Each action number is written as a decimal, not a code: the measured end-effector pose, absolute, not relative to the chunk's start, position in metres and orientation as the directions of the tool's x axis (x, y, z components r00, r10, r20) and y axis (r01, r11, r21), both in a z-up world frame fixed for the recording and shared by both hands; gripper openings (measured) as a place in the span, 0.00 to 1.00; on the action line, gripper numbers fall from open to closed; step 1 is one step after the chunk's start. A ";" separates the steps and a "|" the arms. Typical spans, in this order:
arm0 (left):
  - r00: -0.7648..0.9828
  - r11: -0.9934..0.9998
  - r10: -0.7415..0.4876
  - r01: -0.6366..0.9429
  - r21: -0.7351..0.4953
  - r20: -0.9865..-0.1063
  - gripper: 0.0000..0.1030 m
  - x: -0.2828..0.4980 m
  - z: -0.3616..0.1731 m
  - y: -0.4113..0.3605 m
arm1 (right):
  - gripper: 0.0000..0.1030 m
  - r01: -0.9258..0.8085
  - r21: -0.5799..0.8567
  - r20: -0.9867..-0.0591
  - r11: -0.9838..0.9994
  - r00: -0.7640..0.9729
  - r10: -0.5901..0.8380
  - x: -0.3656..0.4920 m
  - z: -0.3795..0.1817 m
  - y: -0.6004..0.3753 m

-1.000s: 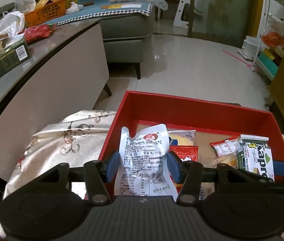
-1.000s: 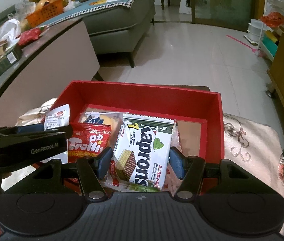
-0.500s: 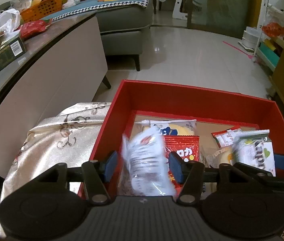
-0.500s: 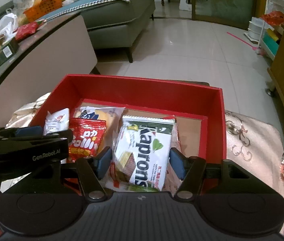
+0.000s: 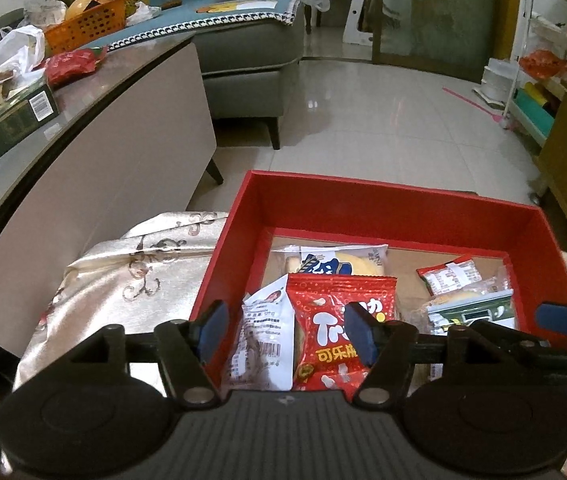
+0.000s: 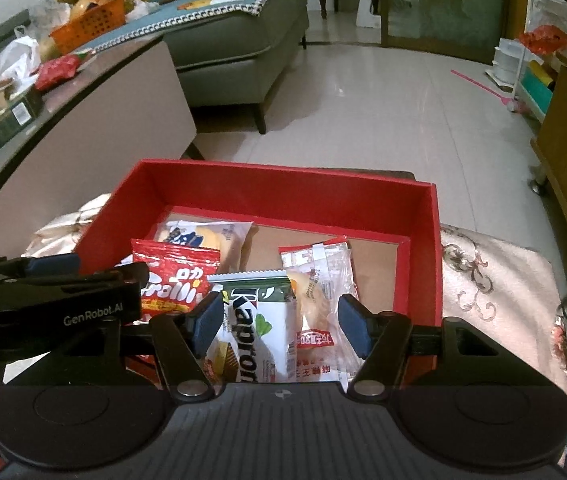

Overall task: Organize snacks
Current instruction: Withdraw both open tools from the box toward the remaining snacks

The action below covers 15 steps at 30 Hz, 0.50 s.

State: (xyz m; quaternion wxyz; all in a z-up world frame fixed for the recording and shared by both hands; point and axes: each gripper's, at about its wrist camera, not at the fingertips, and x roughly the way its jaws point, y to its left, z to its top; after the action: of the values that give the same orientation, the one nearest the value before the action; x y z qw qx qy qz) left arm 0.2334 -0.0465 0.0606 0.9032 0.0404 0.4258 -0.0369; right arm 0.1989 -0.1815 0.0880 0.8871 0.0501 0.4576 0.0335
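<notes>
Cloth (image 5: 135,280) in pale embroidered satin covers the surface under a red box (image 5: 395,208), the largest of the task's things, which stands open with brown card showing on its floor. Both grippers hover low over the box's near edge, level and aimed forward, side by side. The left gripper (image 5: 285,330) has its blue pads spread apart with nothing pinched; below the gap lie a white snack packet (image 5: 263,340) and a red Trolli bag (image 5: 341,320), the bag overlapping the packet's right side. The right gripper (image 6: 281,322) is likewise spread wide and grips nothing; beneath it a green-and-white Kapron wafer pack (image 6: 259,320) lies in the box, tilted, touching neither pad. Just right of the wafer sits a clear-wrapped pastry (image 6: 315,300), and at the back left a bun in a blue-printed wrapper (image 6: 207,236). All these snacks rest inside the box, crowded toward its near half.
</notes>
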 end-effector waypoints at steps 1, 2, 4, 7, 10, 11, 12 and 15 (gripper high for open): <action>0.638 0.994 -0.035 0.101 0.038 -0.769 0.57 0.231 0.063 -0.046 | 0.69 -0.013 0.121 -0.806 0.993 0.582 0.106 0.197 0.090 -0.182; 0.641 0.994 -0.038 0.102 0.037 -0.766 0.57 0.230 0.065 -0.046 | 0.69 -0.013 0.122 -0.804 0.992 0.584 0.106 0.195 0.092 -0.182; 0.647 0.994 -0.045 0.107 0.033 -0.761 0.57 0.225 0.069 -0.046 | 0.69 -0.013 0.127 -0.802 0.992 0.588 0.110 0.191 0.095 -0.182; 0.652 0.993 -0.052 0.116 0.031 -0.756 0.57 0.217 0.074 -0.048 | 0.69 -0.012 0.129 -0.798 0.992 0.593 0.111 0.184 0.100 -0.183; 0.657 0.991 -0.064 0.131 0.030 -0.751 0.57 0.207 0.079 -0.049 | 0.70 -0.009 0.128 -0.796 0.992 0.596 0.109 0.177 0.105 -0.185; 0.657 0.990 -0.069 0.137 0.029 -0.751 0.57 0.204 0.080 -0.050 | 0.70 -0.008 0.129 -0.795 0.992 0.597 0.108 0.174 0.107 -0.186; 0.657 0.989 -0.074 0.142 0.027 -0.750 0.57 0.201 0.082 -0.051 | 0.70 -0.006 0.130 -0.795 0.991 0.597 0.108 0.171 0.108 -0.188; 0.653 0.986 -0.090 0.162 0.023 -0.752 0.57 0.191 0.084 -0.053 | 0.71 0.006 0.121 -0.797 0.993 0.597 0.094 0.162 0.112 -0.195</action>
State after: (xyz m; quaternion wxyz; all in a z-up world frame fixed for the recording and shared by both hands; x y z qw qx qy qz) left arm 0.1913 -0.0532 0.0841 0.9080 0.0442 0.4107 -0.0695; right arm 0.1618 -0.1950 0.1117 0.8918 0.0555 0.4483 0.0245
